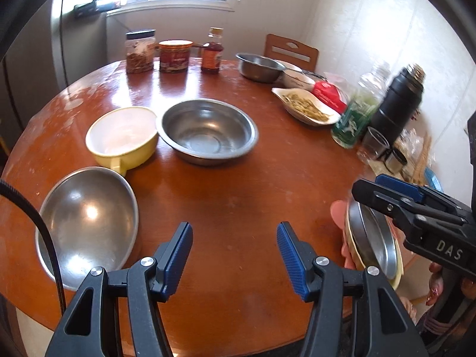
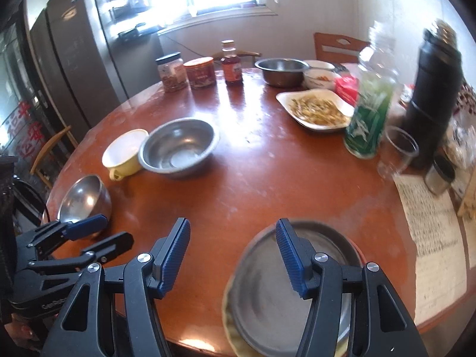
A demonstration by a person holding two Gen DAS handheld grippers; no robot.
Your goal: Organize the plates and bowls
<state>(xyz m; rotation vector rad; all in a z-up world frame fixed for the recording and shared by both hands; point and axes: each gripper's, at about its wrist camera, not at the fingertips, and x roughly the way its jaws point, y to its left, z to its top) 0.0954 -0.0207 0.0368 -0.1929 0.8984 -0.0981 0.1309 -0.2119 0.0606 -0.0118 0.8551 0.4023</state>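
On the round wooden table [image 1: 238, 202] a steel bowl [image 1: 89, 223] lies near my left, a yellow cup-bowl [image 1: 123, 138] and a wider steel bowl [image 1: 208, 131] stand mid-table. At the right edge a steel plate [image 2: 267, 291] rests on a yellow plate and a pink one [image 1: 337, 211]. My left gripper [image 1: 235, 253] is open and empty above the table's near edge, right of the steel bowl. My right gripper [image 2: 233, 253] is open and empty above the plate stack's left rim; it also shows in the left wrist view [image 1: 386, 196].
Far side: two jars [image 1: 139, 50], a sauce bottle [image 1: 211, 50], another steel bowl [image 1: 258, 67], a white dish of food [image 1: 306, 105]. Right side: green bottle [image 2: 369, 113], black flask [image 2: 434, 98], clear cup [image 2: 398, 154], printed paper [image 2: 437, 238]. Chairs and a fridge stand around.
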